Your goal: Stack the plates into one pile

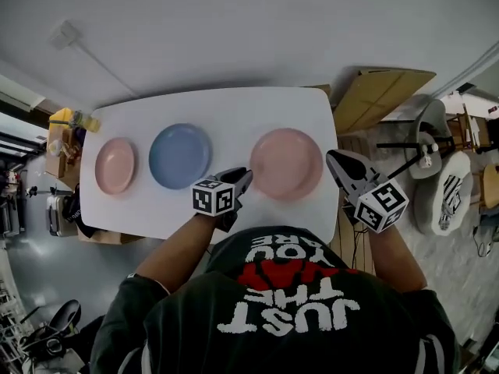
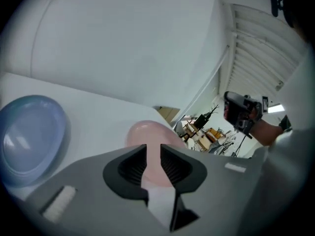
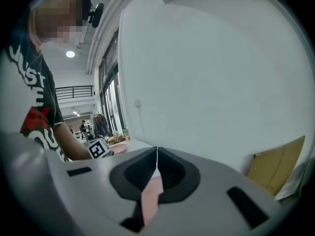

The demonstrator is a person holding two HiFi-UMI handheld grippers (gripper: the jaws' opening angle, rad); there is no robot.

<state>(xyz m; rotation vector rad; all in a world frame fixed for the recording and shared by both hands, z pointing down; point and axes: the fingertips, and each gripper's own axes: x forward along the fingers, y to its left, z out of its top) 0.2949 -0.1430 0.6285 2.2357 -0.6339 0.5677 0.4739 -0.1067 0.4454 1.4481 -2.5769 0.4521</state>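
On the white rectangular table [image 1: 234, 104] the three plates lie apart in a single row, none yet on another. At the left end sits a small round pale pink plate [image 1: 115, 166]. Just beside it, without touching, is a round light blue plate [image 1: 180, 156], which also shows at the left edge of the left gripper view [image 2: 29, 139]. Next along, the left gripper [image 1: 246, 176], grey with black ribbed pads and a marker cube, reaches in from the table's near edge. Its tip is at the left rim of the third plate, a larger round pink plate [image 1: 286, 164]. In its own view the left gripper [image 2: 153, 156] has its jaws slightly parted with a narrow slot between them. The pads press on nothing, and the larger pink plate [image 2: 147, 134] lies just ahead, in line with that slot. This plate sits well apart from the blue one, near the table's right end. To its right, the right gripper [image 1: 331, 157] hangs at the table's right edge with its tip just beside the plate's right rim. In its own view the right gripper [image 3: 157, 154] has its jaw tips closed together, meeting in a thin line, with nothing clamped between them. Only a sliver of pink shows through the opening behind the tips. Farther right, off the table, a tan cardboard sheet [image 1: 378, 96] leans near the wall.
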